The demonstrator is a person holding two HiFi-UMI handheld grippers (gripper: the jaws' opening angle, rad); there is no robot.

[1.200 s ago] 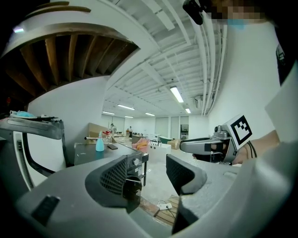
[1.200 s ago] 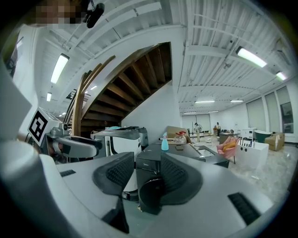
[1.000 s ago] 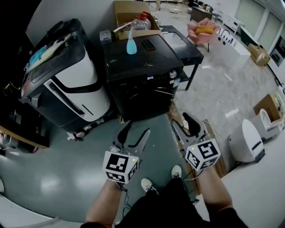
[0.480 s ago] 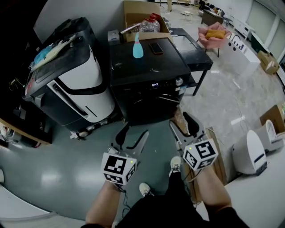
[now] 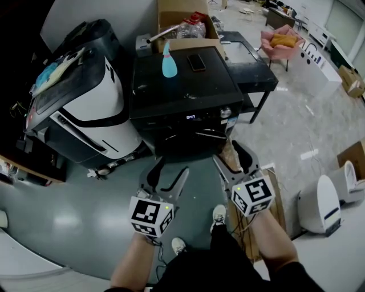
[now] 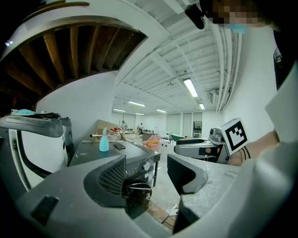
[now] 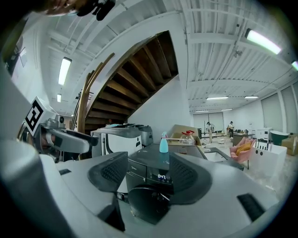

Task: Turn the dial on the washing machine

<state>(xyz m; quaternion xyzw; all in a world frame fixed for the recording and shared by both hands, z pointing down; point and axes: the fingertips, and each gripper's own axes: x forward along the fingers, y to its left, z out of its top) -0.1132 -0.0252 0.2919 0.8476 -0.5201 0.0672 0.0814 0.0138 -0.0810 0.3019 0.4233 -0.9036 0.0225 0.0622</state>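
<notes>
Your left gripper (image 5: pixel 171 171) hangs in front of the washing machine (image 5: pixel 181 85), well short of it. Its jaws are spread wide and nothing is caught between them. Your right gripper (image 5: pixel 230 157) is near it on the right, and its jaws are opening. Nothing is pinched there either: only the machine's front shows through the gap, well ahead. Neither gripper touches the machine.

The dial (image 5: pixel 226 113) lies straight ahead of your right gripper, at the right end of the machine's front panel. It sits just right of the lit display (image 5: pixel 191 117). From your left gripper the dial is ahead and off to the right. In the left gripper view it shows through the open gap, close to the left jaw's tip.

Farther beyond both grippers, a blue spray bottle (image 5: pixel 169 60) stands upright on the machine's flat top. A dark phone (image 5: pixel 197 61) lies flat just to the right of it. Past those, behind the machine, sits a cardboard box (image 5: pixel 177 11).

Ahead and to the left of your left gripper stands a white and black appliance (image 5: pixel 91 108), just beside the washing machine. Ahead and to the right of your right gripper, a black table (image 5: pixel 256 71) stands against the machine's far side. A pink chair (image 5: pixel 279 43) sits farther off beyond it.
</notes>
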